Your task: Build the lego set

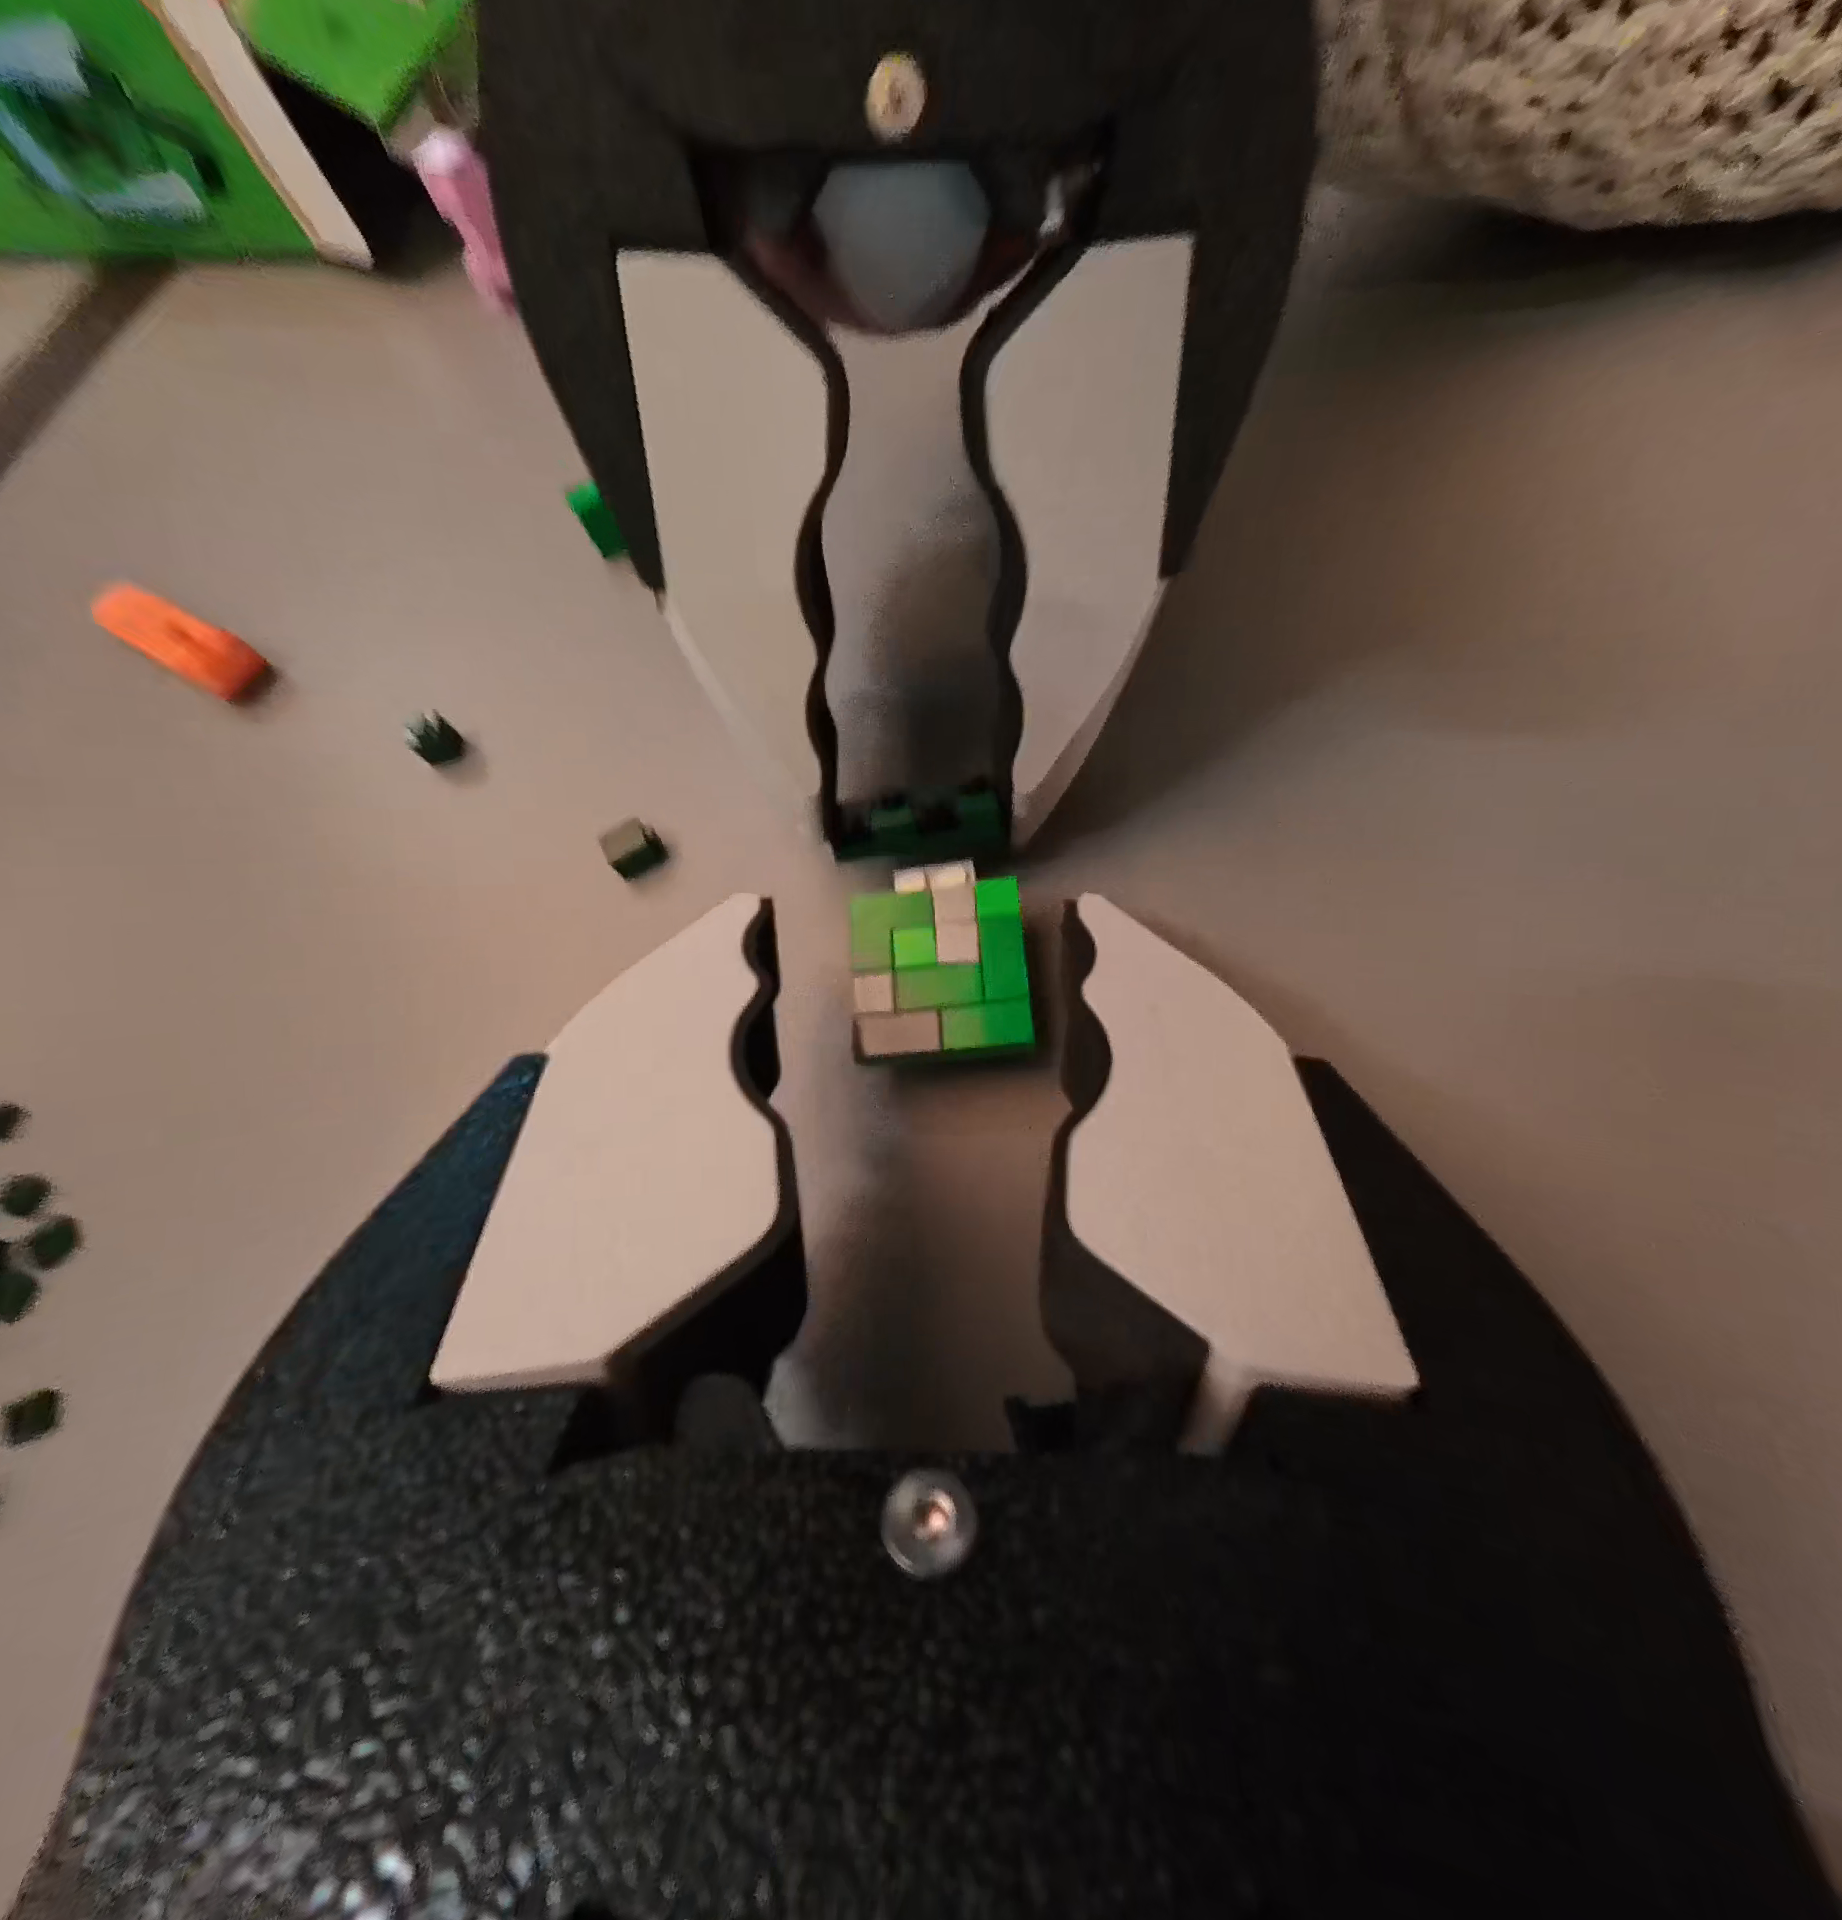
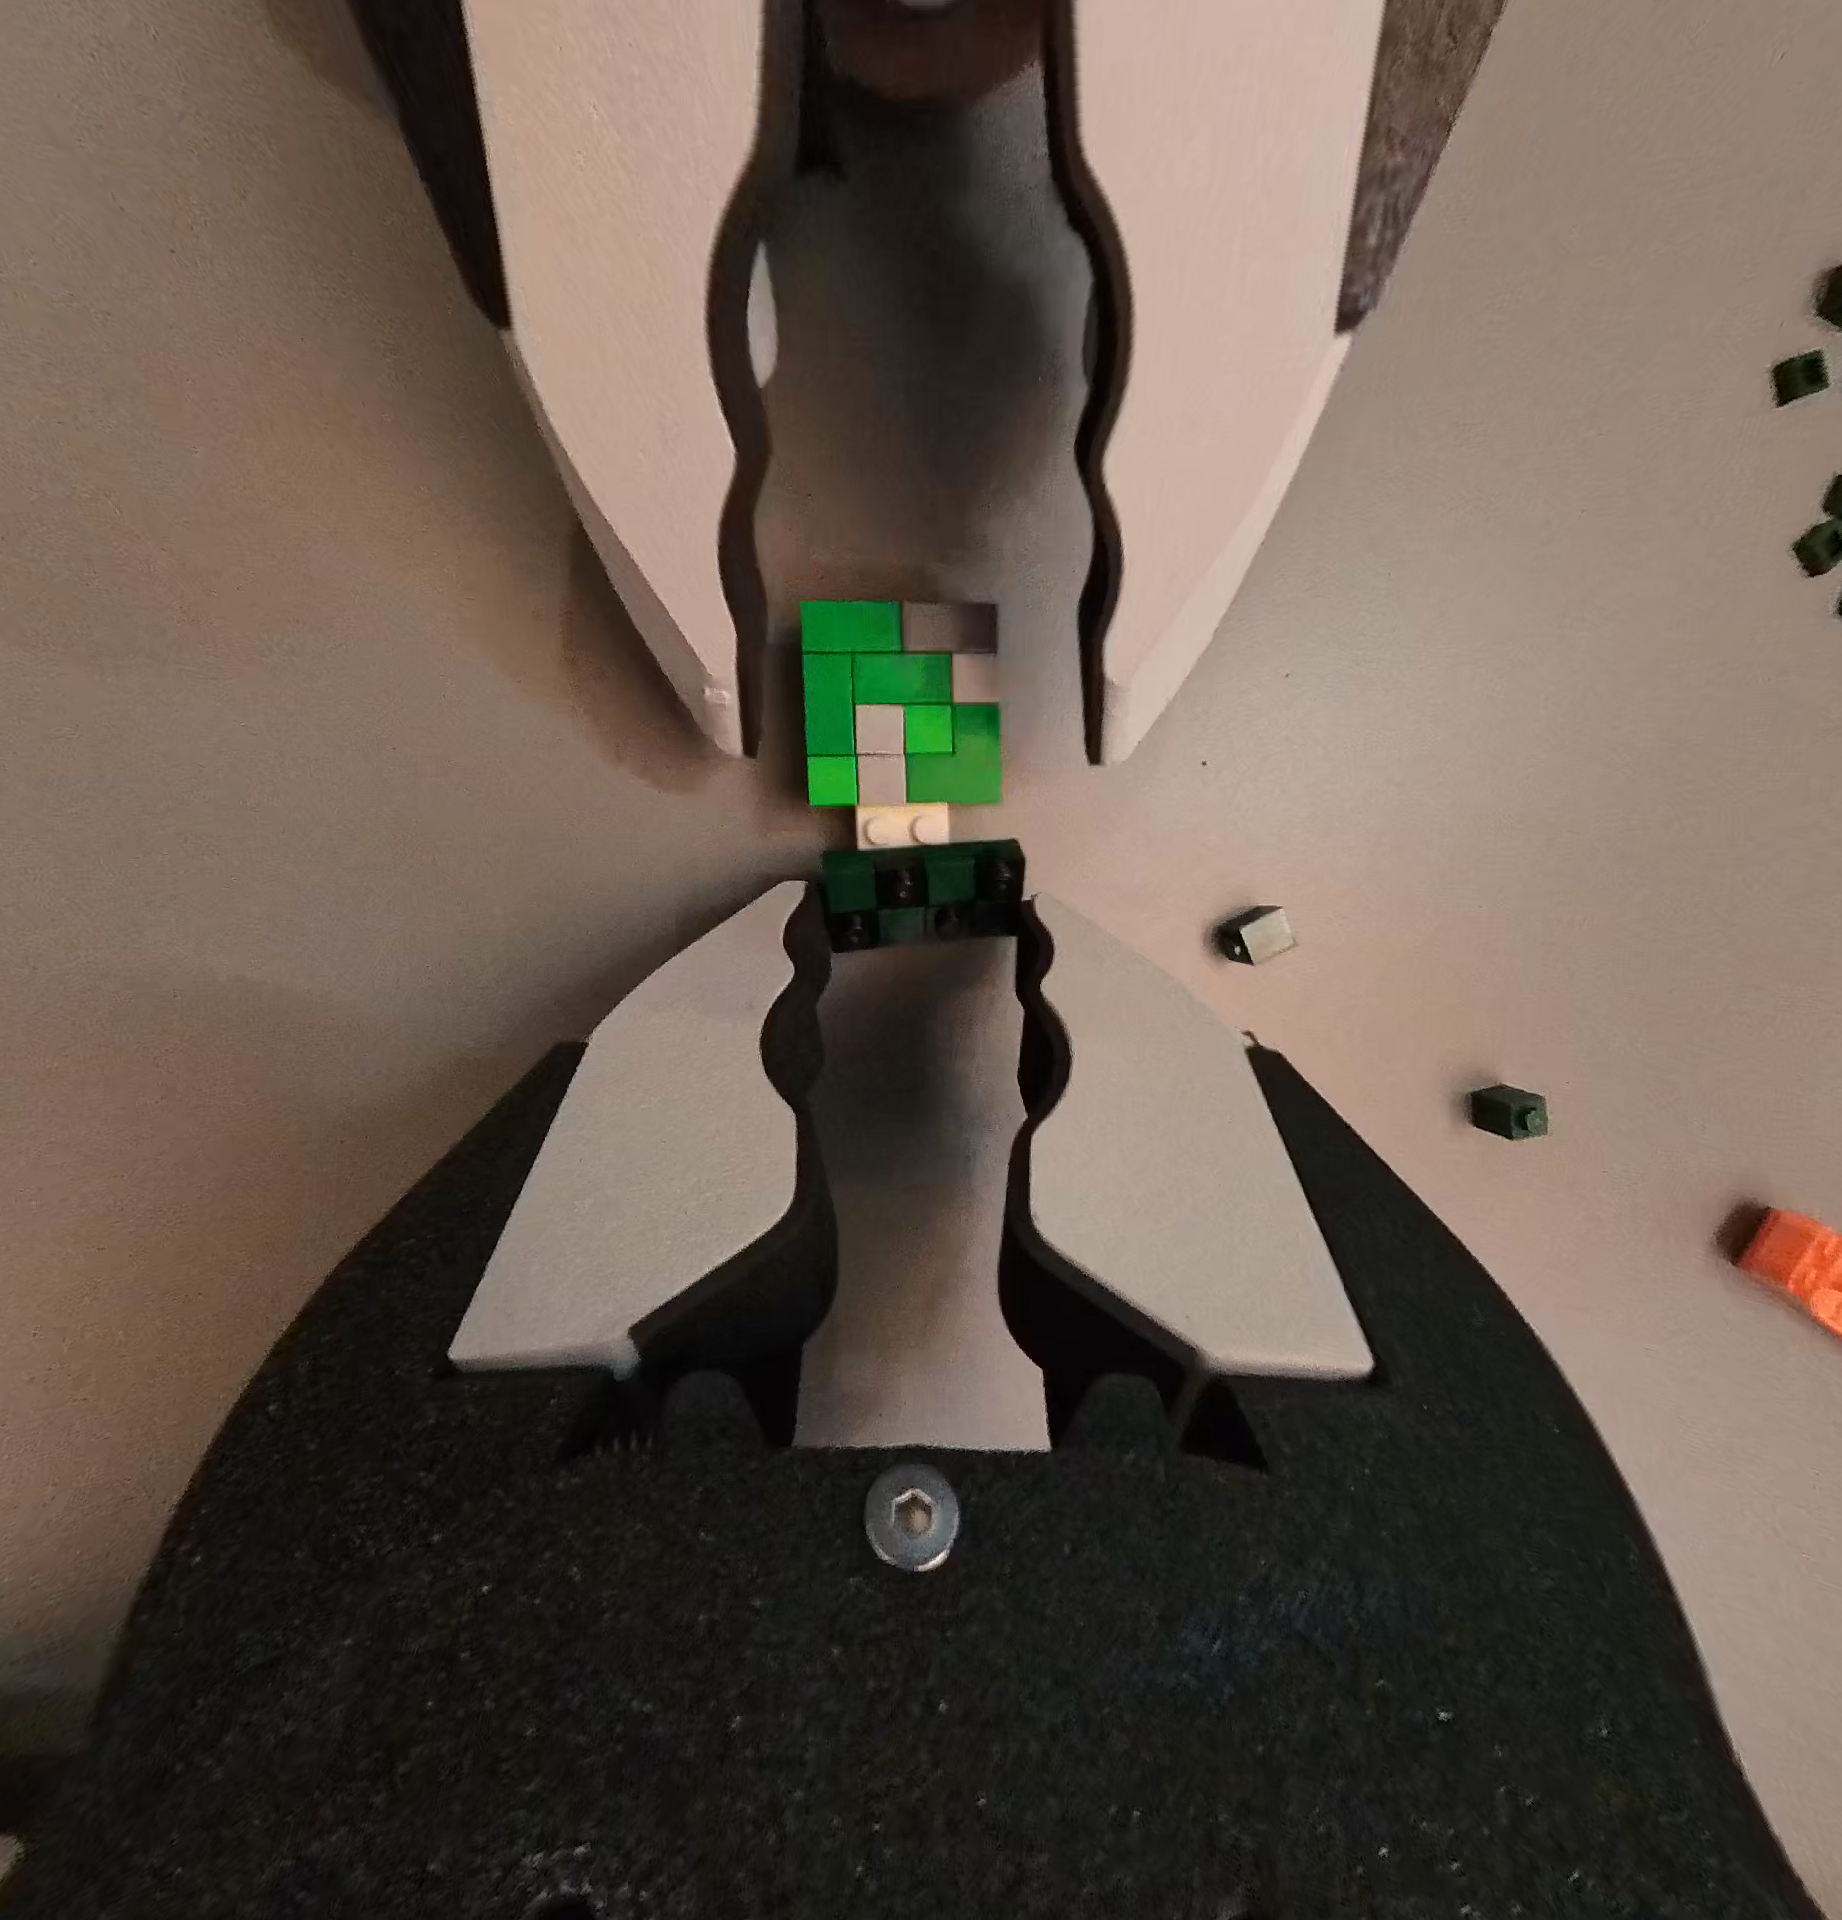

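Between left hand-held gripper (image 1: 922, 935) fingers: green-and-grey block (image 1: 943, 966).

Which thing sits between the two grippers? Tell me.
A green-and-white tiled block sits on the table between the left gripper and right gripper, seen in both views.

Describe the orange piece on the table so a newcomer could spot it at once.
Start from the two grippers meeting over the green-and-grey block mid-table. Look outward past two loose dark bricks to the flat, elongated orange piece, lying alone. It is the only orange thing among green, grey and dark bricks.
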{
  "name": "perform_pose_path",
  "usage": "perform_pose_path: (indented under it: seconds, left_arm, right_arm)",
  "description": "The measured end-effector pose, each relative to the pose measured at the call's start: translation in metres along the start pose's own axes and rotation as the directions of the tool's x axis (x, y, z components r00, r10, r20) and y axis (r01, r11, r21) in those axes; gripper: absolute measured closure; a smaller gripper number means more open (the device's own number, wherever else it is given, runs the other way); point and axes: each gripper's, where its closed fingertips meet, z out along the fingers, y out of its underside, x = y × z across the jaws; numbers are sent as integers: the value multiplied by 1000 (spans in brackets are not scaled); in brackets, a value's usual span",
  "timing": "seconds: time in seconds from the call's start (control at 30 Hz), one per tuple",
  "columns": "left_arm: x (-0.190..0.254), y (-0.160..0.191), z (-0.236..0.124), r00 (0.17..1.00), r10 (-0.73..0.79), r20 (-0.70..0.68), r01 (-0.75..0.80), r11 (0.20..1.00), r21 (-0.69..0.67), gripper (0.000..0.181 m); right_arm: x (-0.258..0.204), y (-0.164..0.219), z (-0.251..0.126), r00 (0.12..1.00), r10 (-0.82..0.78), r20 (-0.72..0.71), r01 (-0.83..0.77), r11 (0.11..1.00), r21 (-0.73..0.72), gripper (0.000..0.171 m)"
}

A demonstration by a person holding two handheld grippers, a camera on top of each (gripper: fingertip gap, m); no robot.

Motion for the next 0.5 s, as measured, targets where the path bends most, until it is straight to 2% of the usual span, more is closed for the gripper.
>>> perform_pose_path:
  seconds: [0.1,0.23,0.37,0.5]
  left_arm:
    - [-3,-18,-7,976,180,121,-188,980,64,135]
    - [5,-32,-11,895,388,218,-414,907,84,143]
    - [18,-41,-11,852,476,219,-507,854,116,153]
    - [17,-37,-7,809,534,243,-563,824,63,157]
  right_arm:
    - [0,-8,-12,999,33,26,-35,996,79,137]
    - [-9,-20,-30,986,81,147,-109,975,195,137]
    - [-18,-23,-35,978,69,197,-110,972,208,137]
    - [-24,-23,-33,973,58,222,-101,977,186,137]
